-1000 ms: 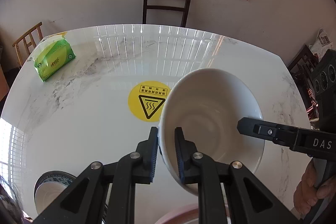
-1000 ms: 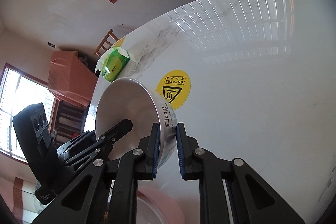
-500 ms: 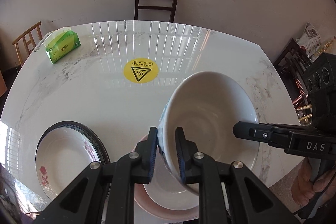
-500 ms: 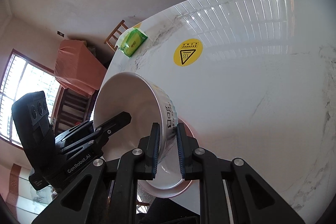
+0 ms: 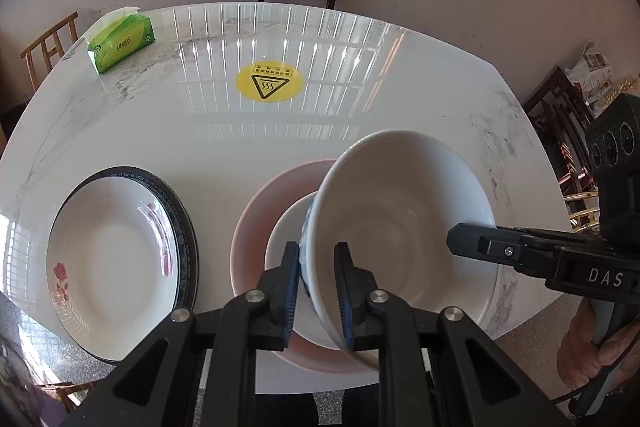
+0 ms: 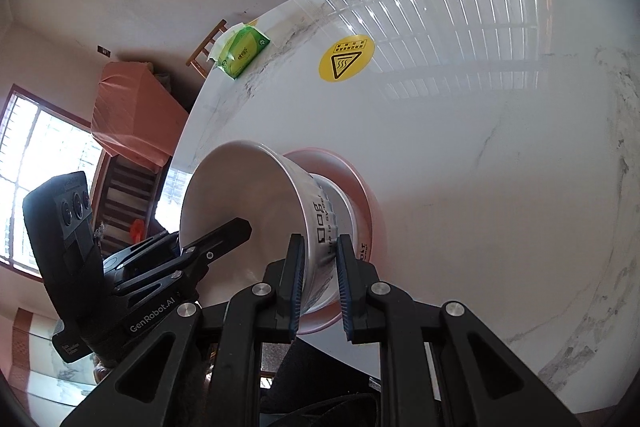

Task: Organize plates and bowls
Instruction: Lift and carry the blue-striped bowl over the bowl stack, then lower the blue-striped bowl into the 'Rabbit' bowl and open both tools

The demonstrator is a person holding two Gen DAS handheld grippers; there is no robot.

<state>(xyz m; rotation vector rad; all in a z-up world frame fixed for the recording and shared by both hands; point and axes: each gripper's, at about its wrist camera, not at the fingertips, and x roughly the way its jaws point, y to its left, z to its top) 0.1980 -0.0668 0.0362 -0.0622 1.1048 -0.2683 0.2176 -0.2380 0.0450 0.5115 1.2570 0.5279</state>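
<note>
White bowl (image 5: 400,211) pinched at opposite rims by both grippers, above table's (image 5: 360,131) near edge

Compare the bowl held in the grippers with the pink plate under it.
The bowl is white, deep and tilted, gripped at opposite rims by the left gripper and right gripper. The pink plate is shallow, lies flat on the table and already carries a smaller white dish. Both are round.
</note>
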